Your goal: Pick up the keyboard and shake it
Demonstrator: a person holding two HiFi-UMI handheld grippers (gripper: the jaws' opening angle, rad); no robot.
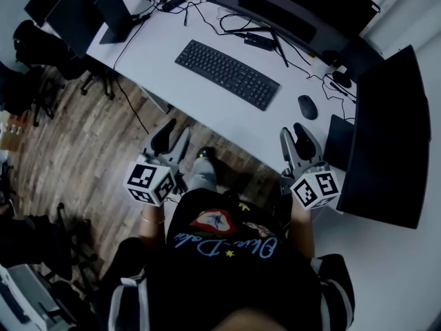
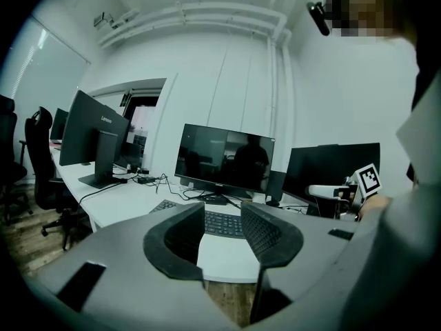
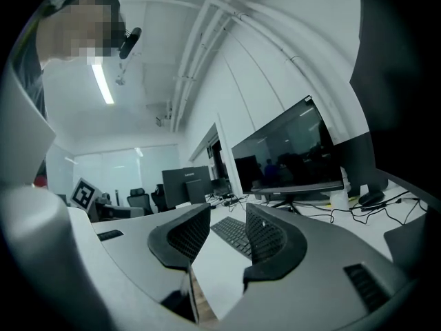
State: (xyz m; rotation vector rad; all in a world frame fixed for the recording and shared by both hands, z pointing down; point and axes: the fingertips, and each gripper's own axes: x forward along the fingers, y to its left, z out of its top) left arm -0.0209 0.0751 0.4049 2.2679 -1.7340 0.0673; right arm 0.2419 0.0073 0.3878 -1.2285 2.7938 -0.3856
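Note:
A black keyboard (image 1: 227, 74) lies flat on the white desk (image 1: 207, 112), untouched. My left gripper (image 1: 172, 136) hovers over the floor just short of the desk's near edge, jaws apart and empty. My right gripper (image 1: 298, 138) is at the desk's near edge, right of the keyboard, also open with nothing held. In the left gripper view the keyboard (image 2: 224, 223) shows in the gap of that gripper (image 2: 222, 227), well beyond the fingertips. The right gripper view shows the keyboard (image 3: 233, 232) ahead between the jaws of the right gripper (image 3: 224, 236).
A black mouse (image 1: 307, 107) sits right of the keyboard. A wide monitor (image 1: 289, 5) stands behind it, with cables (image 1: 241, 29) in front. Another dark monitor (image 1: 389, 136) stands at the right. Office chairs (image 1: 41, 54) and more screens (image 1: 89, 9) are at the left.

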